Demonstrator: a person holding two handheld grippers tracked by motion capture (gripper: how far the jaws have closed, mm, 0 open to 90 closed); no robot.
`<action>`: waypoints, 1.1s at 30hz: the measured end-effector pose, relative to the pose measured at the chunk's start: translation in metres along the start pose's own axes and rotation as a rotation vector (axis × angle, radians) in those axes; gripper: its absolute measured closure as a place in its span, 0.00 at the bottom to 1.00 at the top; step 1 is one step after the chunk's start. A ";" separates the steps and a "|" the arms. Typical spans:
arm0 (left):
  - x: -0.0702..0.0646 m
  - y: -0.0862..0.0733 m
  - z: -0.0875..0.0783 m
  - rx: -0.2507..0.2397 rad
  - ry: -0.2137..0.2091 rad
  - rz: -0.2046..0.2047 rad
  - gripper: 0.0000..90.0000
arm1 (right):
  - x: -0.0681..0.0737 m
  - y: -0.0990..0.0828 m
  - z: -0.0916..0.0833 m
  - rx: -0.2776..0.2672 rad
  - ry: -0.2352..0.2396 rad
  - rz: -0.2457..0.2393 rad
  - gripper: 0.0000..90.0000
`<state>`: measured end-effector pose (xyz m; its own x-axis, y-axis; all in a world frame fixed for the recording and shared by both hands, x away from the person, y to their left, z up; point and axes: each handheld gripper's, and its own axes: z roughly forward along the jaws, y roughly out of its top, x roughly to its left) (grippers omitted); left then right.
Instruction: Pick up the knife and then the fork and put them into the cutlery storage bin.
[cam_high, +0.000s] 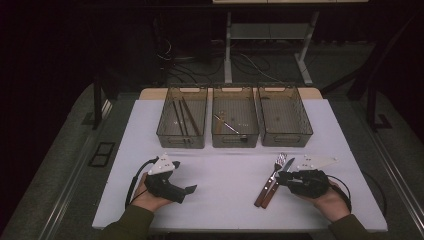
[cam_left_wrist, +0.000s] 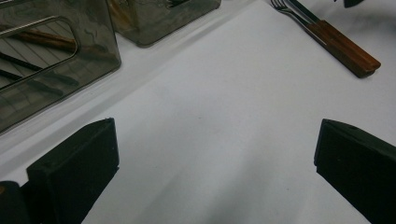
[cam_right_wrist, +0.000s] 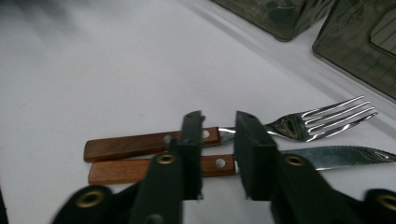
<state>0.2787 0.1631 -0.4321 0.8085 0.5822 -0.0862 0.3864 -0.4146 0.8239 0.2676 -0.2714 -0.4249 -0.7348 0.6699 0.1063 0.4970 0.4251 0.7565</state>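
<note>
Sorting cutlery into the three wire baskets (cam_high: 235, 135) looked to be the job, judged from the high view: a fork (cam_high: 276, 170) and steak knife (cam_high: 281, 174) lay side by side on the white table (cam_high: 220, 200) at five o'clock, with the right gripper (cam_high: 286, 179) touching their necks and the left gripper (cam_high: 189, 189) idle at seven o'clock.

In the left gripper view, its jaws stood wide apart over bare tabletop, holding nothing.

In the right gripper view, the jaws were narrowed but not gripping, straddling the knife (cam_right_wrist: 261, 161) where the wooden handle met the blade, the fork (cam_right_wrist: 299, 123) just beyond at twelve o'clock. The next move probably called for closing on one utensil alone.
</note>
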 end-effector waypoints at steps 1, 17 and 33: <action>-0.001 0.000 0.001 -0.004 -0.001 -0.005 0.00 | -0.001 0.001 0.002 0.005 -0.006 0.000 0.89; -0.002 0.000 0.002 0.006 -0.010 0.008 0.00 | 0.003 0.001 0.026 0.105 0.023 -0.029 1.00; -0.002 0.000 0.002 0.008 -0.014 0.009 0.00 | 0.007 -0.002 0.029 0.157 -0.014 -0.046 1.00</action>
<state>0.2780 0.1603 -0.4334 0.8182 0.5684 -0.0872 0.3829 -0.4254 0.8200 0.2745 -0.2501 -0.4442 -0.7524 0.6556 0.0636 0.5298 0.5450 0.6498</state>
